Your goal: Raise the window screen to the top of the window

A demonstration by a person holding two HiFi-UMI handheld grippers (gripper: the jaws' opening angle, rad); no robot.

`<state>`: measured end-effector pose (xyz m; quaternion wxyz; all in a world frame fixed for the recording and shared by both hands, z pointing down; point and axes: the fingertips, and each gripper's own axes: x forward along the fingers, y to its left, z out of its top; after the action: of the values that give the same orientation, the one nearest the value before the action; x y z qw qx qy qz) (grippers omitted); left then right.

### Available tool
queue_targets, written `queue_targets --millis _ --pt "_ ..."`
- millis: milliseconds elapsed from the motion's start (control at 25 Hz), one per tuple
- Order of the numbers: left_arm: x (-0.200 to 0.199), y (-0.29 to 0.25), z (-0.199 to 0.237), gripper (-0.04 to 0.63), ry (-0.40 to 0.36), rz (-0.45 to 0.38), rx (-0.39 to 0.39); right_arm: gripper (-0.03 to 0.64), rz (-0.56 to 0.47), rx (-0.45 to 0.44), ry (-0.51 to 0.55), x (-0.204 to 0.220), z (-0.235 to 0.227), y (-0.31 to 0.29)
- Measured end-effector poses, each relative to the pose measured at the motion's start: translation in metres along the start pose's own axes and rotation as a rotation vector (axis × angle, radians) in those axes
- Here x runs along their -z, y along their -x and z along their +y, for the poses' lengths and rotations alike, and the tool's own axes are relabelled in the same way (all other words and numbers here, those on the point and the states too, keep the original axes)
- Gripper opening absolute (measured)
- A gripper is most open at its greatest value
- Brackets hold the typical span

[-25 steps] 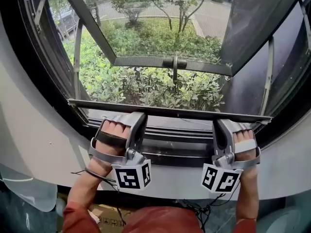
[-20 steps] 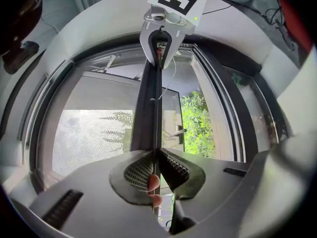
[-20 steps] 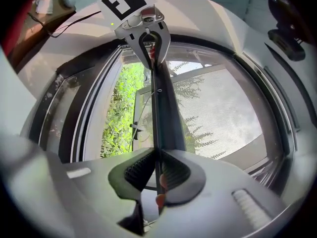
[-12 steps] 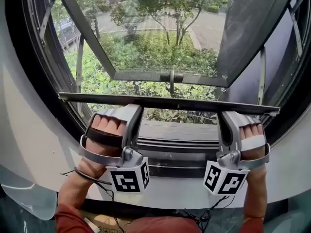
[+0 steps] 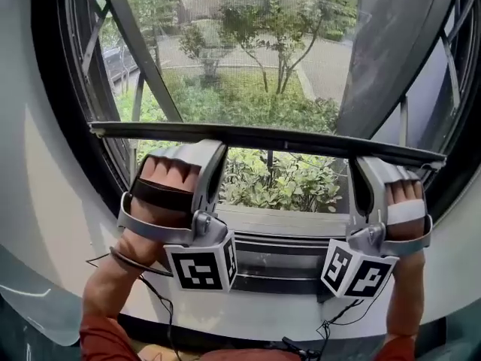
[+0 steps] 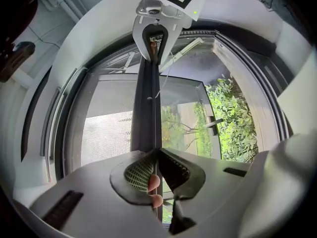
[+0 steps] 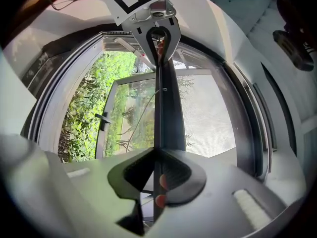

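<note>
Window screen (image 5: 248, 74): its bottom bar (image 5: 278, 143) is running crosswise through both sets of jaws. Left gripper (image 5: 204, 150) is clenching the bar near its left end, pads pinching it on both faces. Right gripper (image 5: 367, 165) is grasping the same bar near its right end. Its jaws have just been opening a little, with the bar between them and pads touching it. Screen is stretching upward from both grippers. Shrubs (image 5: 289, 180) are showing under the bar, between the two grippers.

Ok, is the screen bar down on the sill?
No, the bar hangs above the sill, with bushes visible between them.
</note>
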<state>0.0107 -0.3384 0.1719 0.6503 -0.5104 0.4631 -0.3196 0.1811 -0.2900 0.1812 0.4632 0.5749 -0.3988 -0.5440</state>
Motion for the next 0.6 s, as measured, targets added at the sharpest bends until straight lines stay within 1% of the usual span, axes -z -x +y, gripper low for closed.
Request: queue_targets --millis 120,280,600 --pt "0.002 -0.005 0.014 0.035 0.011 0.007 -0.027 0.058 0.002 0.028 0.011 -0.001 -0.015 -0.004" --pt "0.004 -0.006 0.026 0.035 0.008 0.010 -0.061 0.060 0.010 0.054 0.022 -0.002 -0.028 -0.007" --pt "0.009 -0.023 0.083 0.037 -0.019 0.018 -0.137 0.064 0.030 0.133 0.046 -0.002 -0.084 -0.022"
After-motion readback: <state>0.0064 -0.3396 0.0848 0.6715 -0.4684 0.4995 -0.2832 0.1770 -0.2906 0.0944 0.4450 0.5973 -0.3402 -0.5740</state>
